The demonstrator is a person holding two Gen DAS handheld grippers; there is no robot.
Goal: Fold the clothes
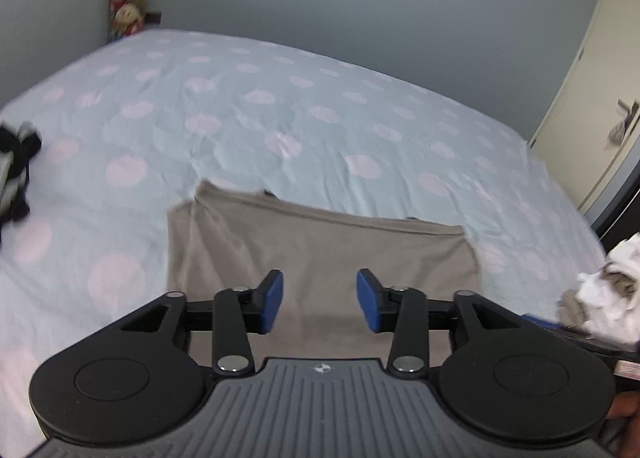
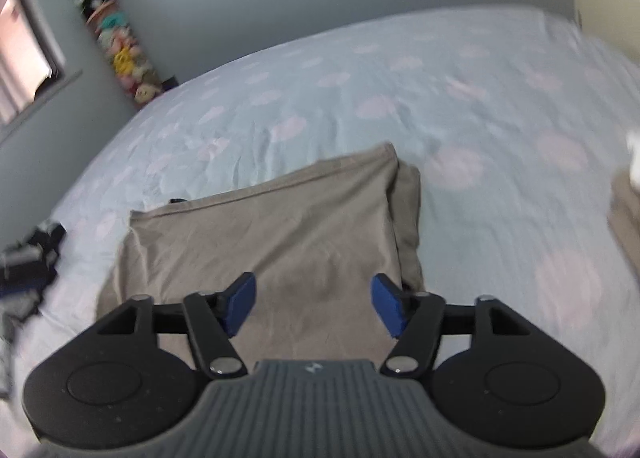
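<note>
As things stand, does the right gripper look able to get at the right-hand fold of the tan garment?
Probably yes: the right gripper is open and empty above the tan garment, and nothing lies between it and the fold.

Garment (image 1: 320, 254): taupe knit cloth, matt, soft, lightly creased. Bed sheet (image 1: 240, 118): pale blue woven cloth with pink spots, matt, wrinkled. Left gripper (image 1: 320, 300): matt black plastic arms, shiny metal pivot caps, blue rubbery pads, ribbed grey body.
</note>
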